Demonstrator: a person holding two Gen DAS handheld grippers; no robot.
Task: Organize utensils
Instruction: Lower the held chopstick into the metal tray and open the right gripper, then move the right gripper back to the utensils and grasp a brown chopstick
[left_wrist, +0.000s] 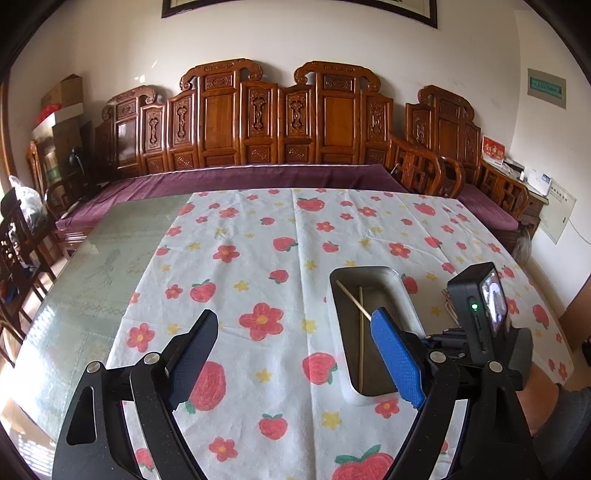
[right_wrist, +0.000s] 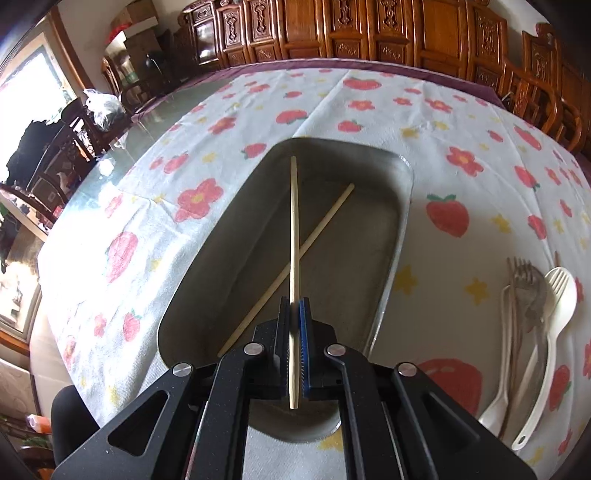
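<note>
left wrist view: the left gripper (left_wrist: 295, 354) is seen wide open and empty at the lower centre, over a flowered tablecloth (left_wrist: 258, 258); a metal tray (left_wrist: 373, 273) lies right of centre.

right wrist view: the right gripper (right_wrist: 295, 332) is clamped on one chopstick (right_wrist: 293, 221) above the tray (right_wrist: 402, 221), where another chopstick (right_wrist: 325, 221) lies. forks and spoons (right_wrist: 535, 314) are piled at the lower right.

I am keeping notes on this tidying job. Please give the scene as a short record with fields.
surface: table with flowered cloth
tray: metal, on the cloth
chopstick in tray: lies slanted on the bottom
right gripper: shut on second chopstick, above the tray
left gripper: open, holds nothing
waiting utensils: metal fork, white spoon, right of the tray
</note>
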